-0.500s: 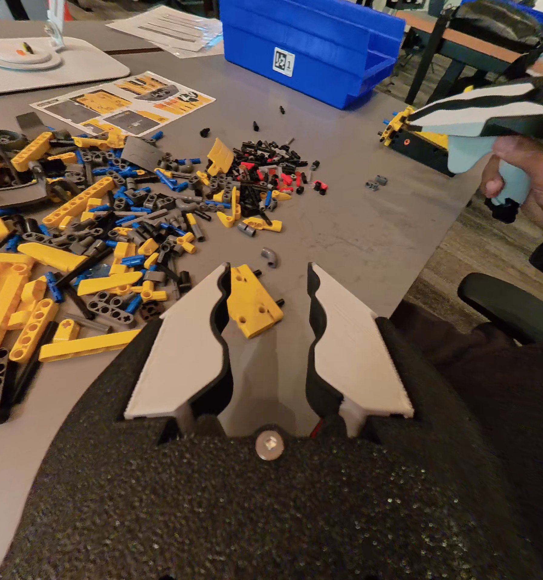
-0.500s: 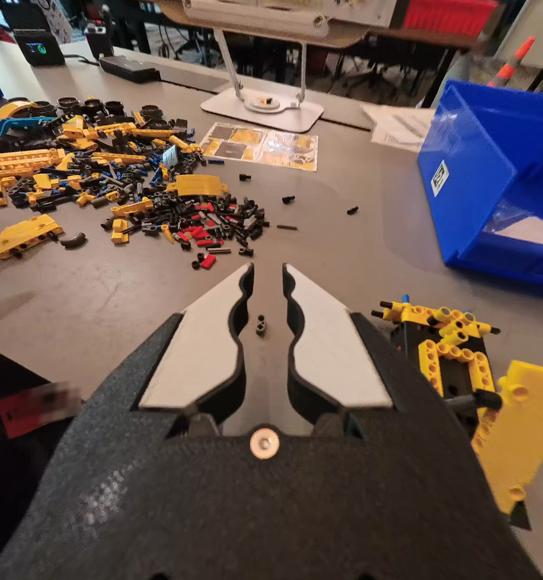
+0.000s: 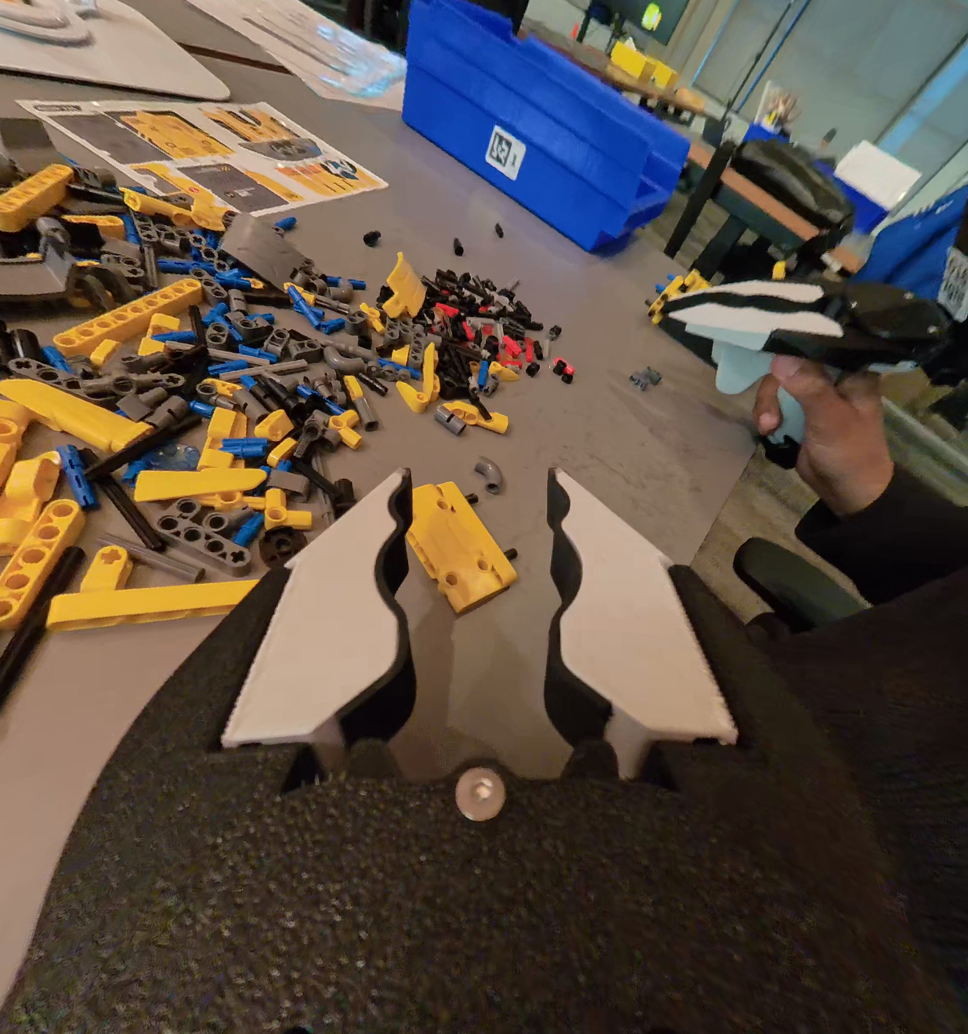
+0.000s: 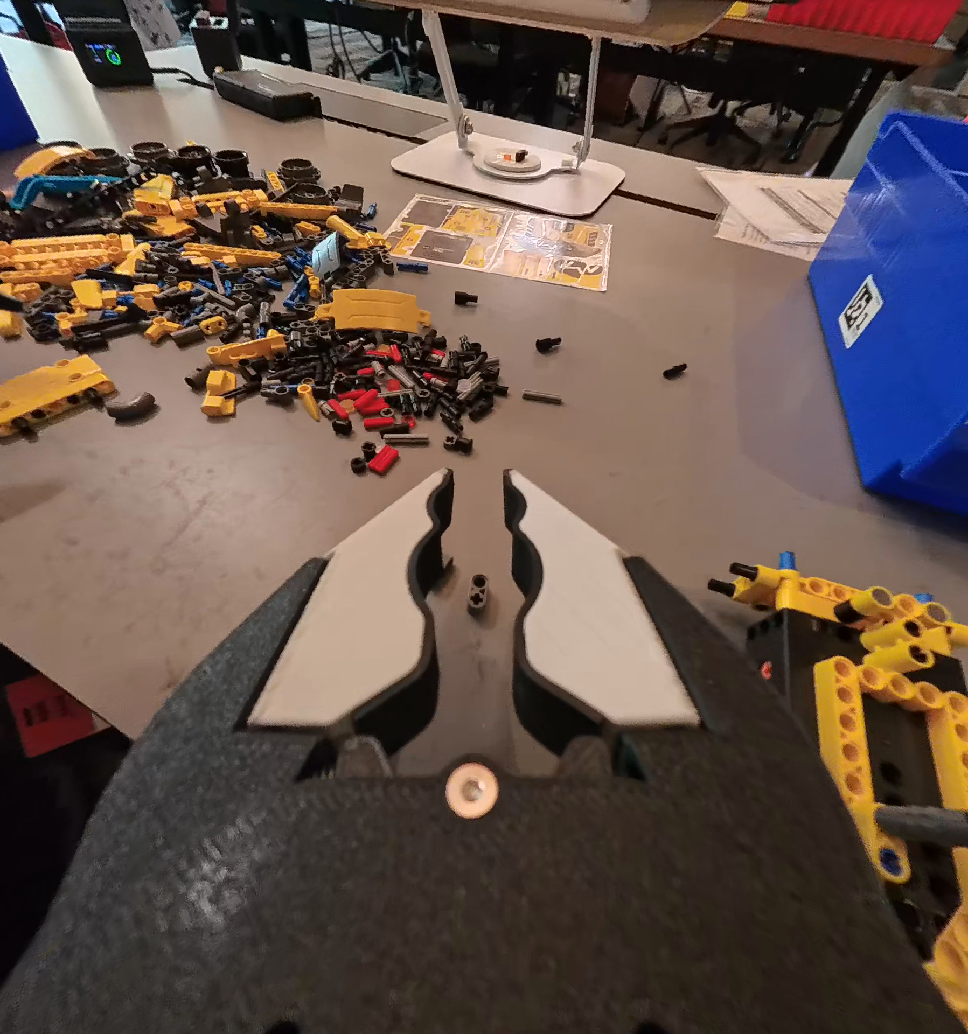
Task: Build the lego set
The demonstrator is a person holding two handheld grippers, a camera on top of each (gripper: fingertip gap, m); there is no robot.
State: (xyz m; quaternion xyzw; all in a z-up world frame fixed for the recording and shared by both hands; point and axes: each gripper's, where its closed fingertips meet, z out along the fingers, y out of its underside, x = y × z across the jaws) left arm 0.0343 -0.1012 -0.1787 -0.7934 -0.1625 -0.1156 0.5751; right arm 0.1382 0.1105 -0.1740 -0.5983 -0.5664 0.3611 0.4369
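Grey desk (image 4: 666, 475) strewn with building pieces. Left tongs (image 3: 478, 481) wide apart, empty, over yellow panel (image 3: 459, 545). Right tongs (image 4: 477, 481) narrowly parted, empty, above small dark connector (image 4: 477, 594); yellow-black assembly (image 4: 884, 688) just beside.

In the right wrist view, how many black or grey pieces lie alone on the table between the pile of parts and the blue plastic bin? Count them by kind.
Short black plastic pins: 3
Thin dark grey axle rod: 1
Total: 4
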